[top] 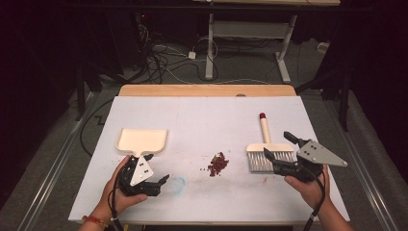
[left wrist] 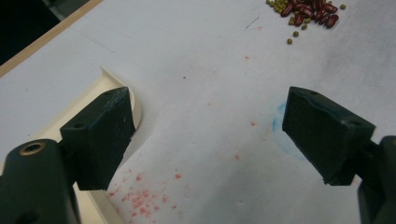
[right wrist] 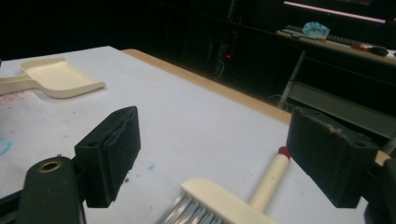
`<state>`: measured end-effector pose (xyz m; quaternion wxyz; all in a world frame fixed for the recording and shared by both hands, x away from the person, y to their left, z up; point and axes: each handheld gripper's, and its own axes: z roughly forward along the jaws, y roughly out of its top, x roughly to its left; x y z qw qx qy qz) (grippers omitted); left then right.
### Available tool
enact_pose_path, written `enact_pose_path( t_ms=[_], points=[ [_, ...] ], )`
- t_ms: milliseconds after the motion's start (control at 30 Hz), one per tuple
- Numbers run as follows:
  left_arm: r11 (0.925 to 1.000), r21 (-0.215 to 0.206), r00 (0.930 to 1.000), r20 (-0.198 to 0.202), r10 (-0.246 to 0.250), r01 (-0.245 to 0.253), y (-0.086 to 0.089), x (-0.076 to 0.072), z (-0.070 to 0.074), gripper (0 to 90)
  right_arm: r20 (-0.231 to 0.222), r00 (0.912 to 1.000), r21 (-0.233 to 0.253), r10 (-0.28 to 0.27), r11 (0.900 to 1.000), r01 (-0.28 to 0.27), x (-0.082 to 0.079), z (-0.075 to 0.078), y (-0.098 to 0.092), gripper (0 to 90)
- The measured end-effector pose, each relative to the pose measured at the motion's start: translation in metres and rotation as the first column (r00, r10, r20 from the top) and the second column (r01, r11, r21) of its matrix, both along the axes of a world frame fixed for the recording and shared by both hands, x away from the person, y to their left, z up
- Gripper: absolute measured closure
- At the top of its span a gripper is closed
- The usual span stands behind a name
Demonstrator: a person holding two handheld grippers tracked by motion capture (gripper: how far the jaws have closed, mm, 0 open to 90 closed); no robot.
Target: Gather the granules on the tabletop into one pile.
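Note:
A cream dustpan (top: 142, 140) lies at the table's left, its handle pointing toward me; its edge (left wrist: 119, 88) shows beside my left jaw, and it lies far left (right wrist: 56, 77) in the right gripper view. My left gripper (top: 156, 169) is open just below the dustpan's handle, holding nothing. A small pile of red and green beans (top: 218, 164) (left wrist: 308, 11) sits mid-table. A cream brush (top: 266, 149) with grey bristles and a red-tipped handle lies to the right. My right gripper (top: 279, 143) stands open over the brush head (right wrist: 219, 200), jaws on either side, not touching it.
The white table cover (top: 207, 115) has red speckles and a faint blue mark (top: 177, 183) near the front. A wooden table edge (top: 207, 90) runs along the back. Cables and a desk frame (top: 250, 43) lie on the dark floor beyond.

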<state>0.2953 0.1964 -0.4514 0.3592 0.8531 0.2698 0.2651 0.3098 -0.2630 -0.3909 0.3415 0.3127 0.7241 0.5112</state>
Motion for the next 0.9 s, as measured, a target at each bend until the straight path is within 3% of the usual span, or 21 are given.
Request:
enact_pose_path(
  t_ms=[167,300,733,900],
  points=[
    [0.9999,0.013,0.9999,0.001,0.011,-0.011,0.001,0.000,-0.002,16.0,-0.011,0.9999,-0.015,-0.003,1.000,0.003,-0.015,-0.023,-0.007,17.3],
    [0.9998,0.015,0.9999,0.009,0.009,-0.009,0.002,-0.003,0.000,16.0,-0.025,0.9996,-0.034,-0.012,0.999,0.011,-0.022,-0.033,-0.011,17.3],
    [1.0000,0.002,0.9995,0.030,-0.002,0.002,0.005,-0.005,0.002,16.0,0.030,0.9988,-0.075,-0.038,0.996,0.041,-0.028,-0.028,-0.008,17.8],
    [1.0000,0.008,0.9996,0.027,-0.002,0.002,0.004,-0.004,0.001,16.0,0.022,0.9989,-0.077,-0.041,0.996,0.042,-0.027,-0.030,-0.010,17.8]
  ],
)
